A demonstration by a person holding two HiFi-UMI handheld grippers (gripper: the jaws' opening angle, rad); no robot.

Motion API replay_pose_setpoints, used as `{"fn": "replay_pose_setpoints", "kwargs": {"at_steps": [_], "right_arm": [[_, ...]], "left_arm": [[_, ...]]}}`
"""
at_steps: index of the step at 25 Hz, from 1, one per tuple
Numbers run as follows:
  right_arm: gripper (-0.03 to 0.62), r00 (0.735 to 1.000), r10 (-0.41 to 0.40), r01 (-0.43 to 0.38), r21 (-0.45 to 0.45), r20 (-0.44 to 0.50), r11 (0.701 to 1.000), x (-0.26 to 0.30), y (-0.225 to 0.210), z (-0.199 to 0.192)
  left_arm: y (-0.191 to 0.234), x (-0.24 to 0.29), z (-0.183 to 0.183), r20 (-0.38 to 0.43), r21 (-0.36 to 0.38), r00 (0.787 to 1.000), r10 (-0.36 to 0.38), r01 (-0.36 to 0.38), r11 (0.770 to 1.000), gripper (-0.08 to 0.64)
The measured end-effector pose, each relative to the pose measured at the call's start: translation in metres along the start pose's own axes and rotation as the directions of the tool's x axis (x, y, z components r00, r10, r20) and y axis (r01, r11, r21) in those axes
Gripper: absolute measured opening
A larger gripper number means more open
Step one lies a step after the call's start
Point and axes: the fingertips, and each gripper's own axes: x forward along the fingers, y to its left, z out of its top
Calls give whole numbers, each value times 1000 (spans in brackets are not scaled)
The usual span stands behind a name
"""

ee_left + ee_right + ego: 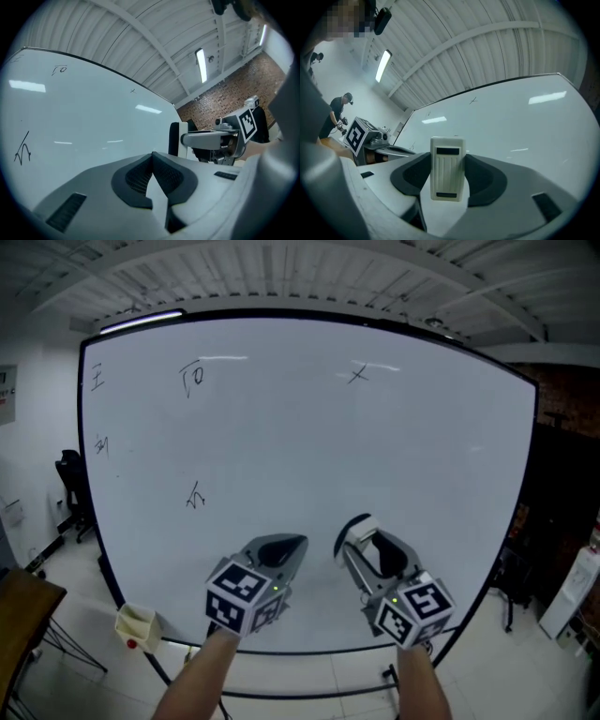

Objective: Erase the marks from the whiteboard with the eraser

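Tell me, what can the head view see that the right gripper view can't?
Only the head view shows the pale yellow container by the whiteboard's lower left corner and the black chair beside the board. Only the right gripper view shows the eraser's ribbed back close up, a ceiling light and a distant person. Both show the whiteboard, its X mark, the left gripper, shut and empty, and the right gripper, shut on the eraser.
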Motion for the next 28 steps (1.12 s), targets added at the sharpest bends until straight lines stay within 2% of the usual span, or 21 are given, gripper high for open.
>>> {"fn": "replay_pose_setpoints", "kwargs": {"at_steps": [4, 9, 13, 17, 24, 28], "right_arm": [[232, 999, -36, 36, -27, 26, 999, 21, -22, 29], [230, 997, -44, 49, -78, 71, 996, 44, -46, 68], [230, 991, -25, 41, -119, 128, 992, 58, -66, 98], [230, 980, -40, 71, -156, 195, 985, 66, -92, 136], [227, 953, -113, 169, -182, 280, 969, 87, -133, 186], [225, 936, -130, 212, -230, 327, 950, 96, -135, 204]], "left_arm": [[20, 19, 30, 28, 37, 1000, 2, -4, 999, 6], [33, 40, 68, 72, 65, 997, 24, -29, 997, 6], [41, 56, 96, 105, 86, 994, 34, -44, 995, 6], [49, 68, 124, 143, 104, 988, 51, -67, 992, 6], [59, 78, 143, 166, 146, 983, 79, -104, 984, 6], [64, 79, 152, 176, 165, 980, 91, -120, 979, 6]]}}
